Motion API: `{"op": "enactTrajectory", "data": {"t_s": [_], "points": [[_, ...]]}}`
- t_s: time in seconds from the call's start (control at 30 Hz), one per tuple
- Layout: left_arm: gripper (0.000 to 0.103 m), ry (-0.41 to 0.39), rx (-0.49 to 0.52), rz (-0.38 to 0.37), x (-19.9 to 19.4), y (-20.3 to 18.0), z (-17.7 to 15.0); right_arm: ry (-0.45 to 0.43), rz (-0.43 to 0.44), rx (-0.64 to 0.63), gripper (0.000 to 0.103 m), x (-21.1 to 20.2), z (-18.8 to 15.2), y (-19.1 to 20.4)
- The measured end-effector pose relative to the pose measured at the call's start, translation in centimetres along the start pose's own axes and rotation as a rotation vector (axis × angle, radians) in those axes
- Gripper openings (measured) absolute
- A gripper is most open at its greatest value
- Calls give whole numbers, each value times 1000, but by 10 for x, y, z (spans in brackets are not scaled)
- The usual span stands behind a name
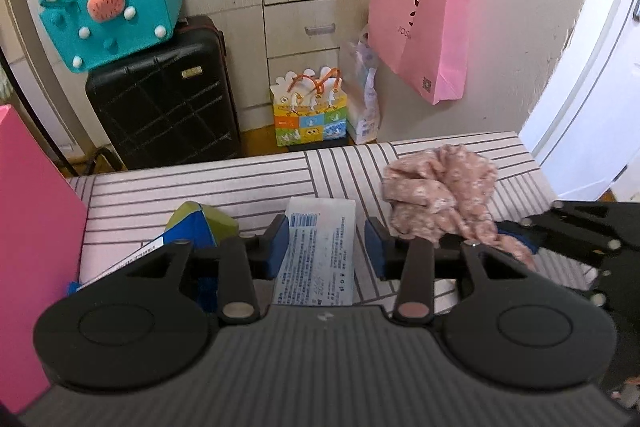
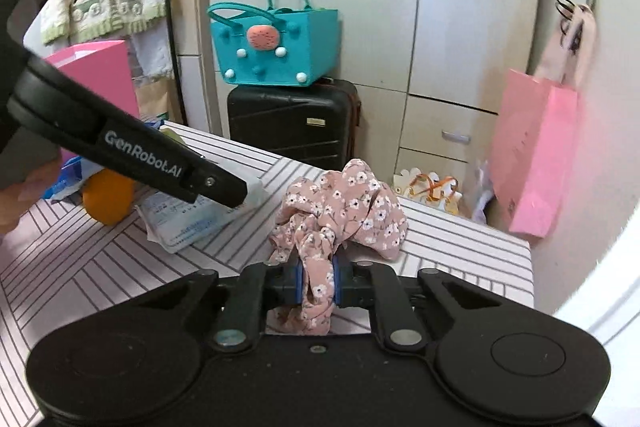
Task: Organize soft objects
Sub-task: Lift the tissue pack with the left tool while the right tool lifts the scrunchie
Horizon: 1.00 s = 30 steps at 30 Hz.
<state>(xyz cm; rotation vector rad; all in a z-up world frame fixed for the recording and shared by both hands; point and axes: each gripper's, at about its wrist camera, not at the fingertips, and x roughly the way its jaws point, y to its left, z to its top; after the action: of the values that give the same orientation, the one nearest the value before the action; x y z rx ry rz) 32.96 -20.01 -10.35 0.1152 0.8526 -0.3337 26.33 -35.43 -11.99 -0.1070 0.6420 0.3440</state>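
The right claw point(image 2: 316, 285) is pinching a twisted fold of the pink floral cloth point(image 2: 344, 211) between its blue pads; the rest of the cloth lies bunched just beyond the claw on the striped counter point(image 2: 460, 239), toward its far right corner. No earlier view is given, so only the grip itself can be told. The left claw point(image 1: 326, 245) has its pads set on either side of a flat white packet with blue print point(image 1: 320, 255) that lies on the counter; from the right wrist view one of its fingers point(image 2: 224, 189) rests at the packet's far edge, and the left wrist view leaves a thin gap on the right pad's side, so a firm pinch cannot be told for sure. Left of the packet sit a green and blue soft item point(image 1: 200, 223) and an orange object point(image 2: 108, 199), with a pink box point(image 1: 28, 247) at the counter's left edge. Past the far edge stand a black suitcase point(image 2: 292, 123) carrying a teal felt bag point(image 2: 276, 47), a small colourful gift bag point(image 1: 310, 111) on the floor, and a pink shopping bag point(image 1: 420, 23) hanging on the wall at right. Nothing lies between the right claw and the cloth heap.
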Motion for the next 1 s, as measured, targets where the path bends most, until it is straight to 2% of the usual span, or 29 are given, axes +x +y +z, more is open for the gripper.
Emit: {"op": "enactTrajectory", "data": {"t_s": [0.17,0.27,0.4,0.47,0.53,0.6,0.67,0.83,1.0], "points": [[51,-8,98,70,7,-15,-4,12,3,37,15,1,-3,-6],[51,-16,97,117,9,-18,-5,10,4,40,16,1,-4,-5],[51,-19,111,129,12,-21,-7,2,11,53,16,0,-6,-6],[60,-31,132,141,16,-24,-9,-3,16,60,16,-1,-6,-6],[62,-47,135,156,17,-26,-9,-11,11,58,16,-3,-7,-6],[60,-46,115,156,17,-26,-8,-12,3,54,16,-5,-9,-7],[40,-49,113,138,16,-25,-9,-11,2,59,16,-7,-10,-7],[38,-89,77,146,4,-22,-12,-7,7,90,16,-14,-11,-8],[38,-126,12,67,-22,-11,-13,0,44,200,16,-27,-12,-10]]}}
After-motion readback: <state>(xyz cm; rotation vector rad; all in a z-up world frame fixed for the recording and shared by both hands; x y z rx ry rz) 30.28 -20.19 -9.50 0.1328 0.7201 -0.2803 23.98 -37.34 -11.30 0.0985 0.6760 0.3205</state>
